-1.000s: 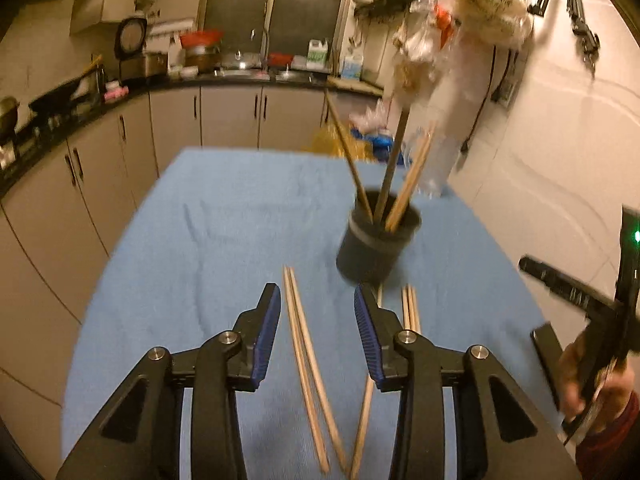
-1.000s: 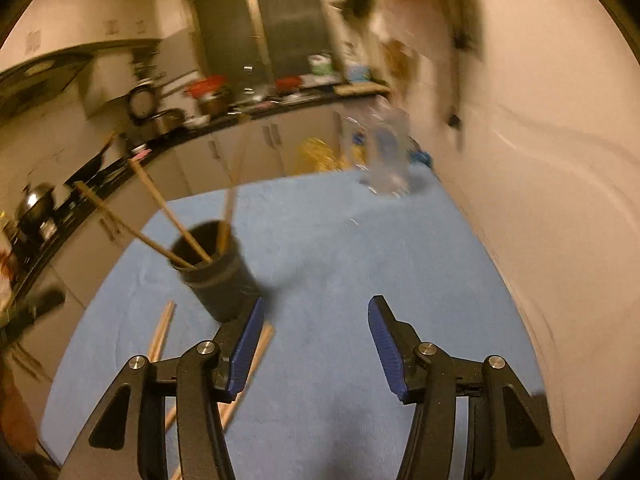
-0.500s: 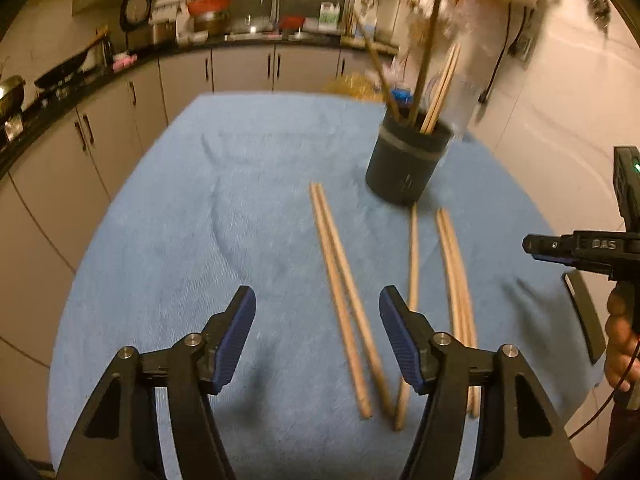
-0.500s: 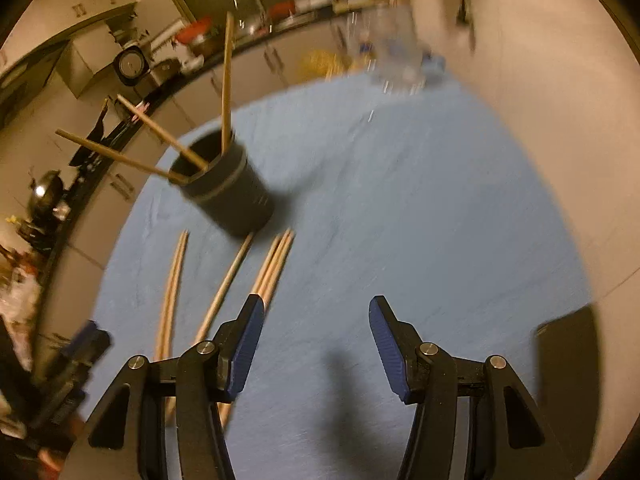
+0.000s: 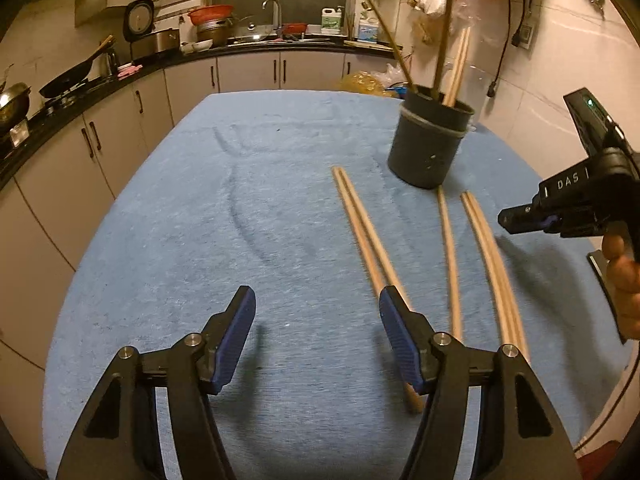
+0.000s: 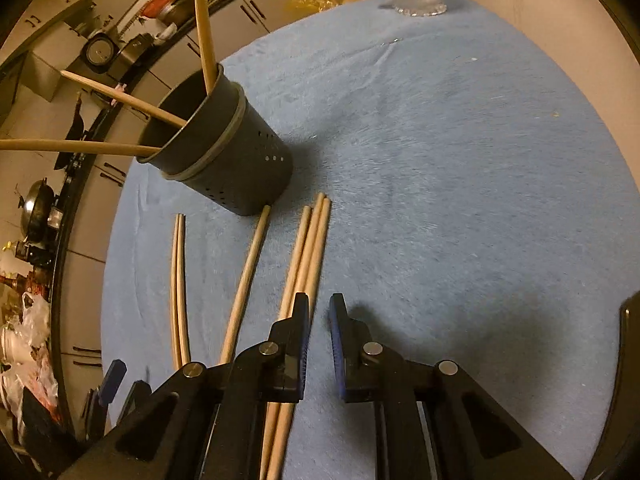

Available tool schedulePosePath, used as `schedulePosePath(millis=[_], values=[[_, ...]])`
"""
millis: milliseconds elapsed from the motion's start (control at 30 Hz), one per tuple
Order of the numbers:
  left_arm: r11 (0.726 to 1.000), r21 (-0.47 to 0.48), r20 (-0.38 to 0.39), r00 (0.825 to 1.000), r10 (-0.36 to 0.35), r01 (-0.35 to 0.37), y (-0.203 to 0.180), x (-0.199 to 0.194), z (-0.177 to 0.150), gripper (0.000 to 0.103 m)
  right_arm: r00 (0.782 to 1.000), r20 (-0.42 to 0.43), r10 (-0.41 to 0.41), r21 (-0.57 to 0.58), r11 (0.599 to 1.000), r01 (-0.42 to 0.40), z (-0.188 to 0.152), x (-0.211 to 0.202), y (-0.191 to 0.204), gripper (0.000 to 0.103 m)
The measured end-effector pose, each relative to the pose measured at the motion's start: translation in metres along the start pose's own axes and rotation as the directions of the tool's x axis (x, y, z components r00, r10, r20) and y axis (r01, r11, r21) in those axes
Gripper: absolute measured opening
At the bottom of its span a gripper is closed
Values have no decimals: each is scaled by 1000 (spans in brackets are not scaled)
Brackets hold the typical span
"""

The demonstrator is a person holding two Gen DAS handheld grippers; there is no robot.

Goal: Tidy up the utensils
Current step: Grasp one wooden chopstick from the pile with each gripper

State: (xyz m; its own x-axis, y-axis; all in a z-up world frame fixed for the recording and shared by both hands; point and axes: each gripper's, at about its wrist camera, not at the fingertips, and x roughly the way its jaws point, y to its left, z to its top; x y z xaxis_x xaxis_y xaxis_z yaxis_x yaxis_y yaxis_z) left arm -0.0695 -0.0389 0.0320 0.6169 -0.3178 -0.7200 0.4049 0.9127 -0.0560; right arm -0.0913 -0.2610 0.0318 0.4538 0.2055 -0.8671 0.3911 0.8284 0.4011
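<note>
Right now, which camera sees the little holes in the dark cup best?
The right wrist view: the dark cup is close and leans toward the camera, so its dot holes show clearly. In the left wrist view the cup stands farther off, showing only a couple of faint holes.

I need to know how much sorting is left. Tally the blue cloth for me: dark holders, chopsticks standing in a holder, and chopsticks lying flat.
Dark holder: 1
Chopsticks standing in it: 3
Chopsticks lying flat: 6 (a pair, a single, a group of three)
Total: 10
</note>
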Motion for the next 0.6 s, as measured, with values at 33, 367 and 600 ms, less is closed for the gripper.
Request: schedulePosePath(millis=[33,367,600], values=[[1000,-4,-3,1000,-2,2,1,1,-1,63,1000,-2,-10,-2,1000,10,3,2,1,11],[997,-27,-4,997,-73,73,7,3,0,63,996,-23,-91,-26,996,90,8,20,14,12],[996,-17,-21,996,-87,87,3,0,3,63,983,1,-185,-111,977,184,13,26,30,8]])
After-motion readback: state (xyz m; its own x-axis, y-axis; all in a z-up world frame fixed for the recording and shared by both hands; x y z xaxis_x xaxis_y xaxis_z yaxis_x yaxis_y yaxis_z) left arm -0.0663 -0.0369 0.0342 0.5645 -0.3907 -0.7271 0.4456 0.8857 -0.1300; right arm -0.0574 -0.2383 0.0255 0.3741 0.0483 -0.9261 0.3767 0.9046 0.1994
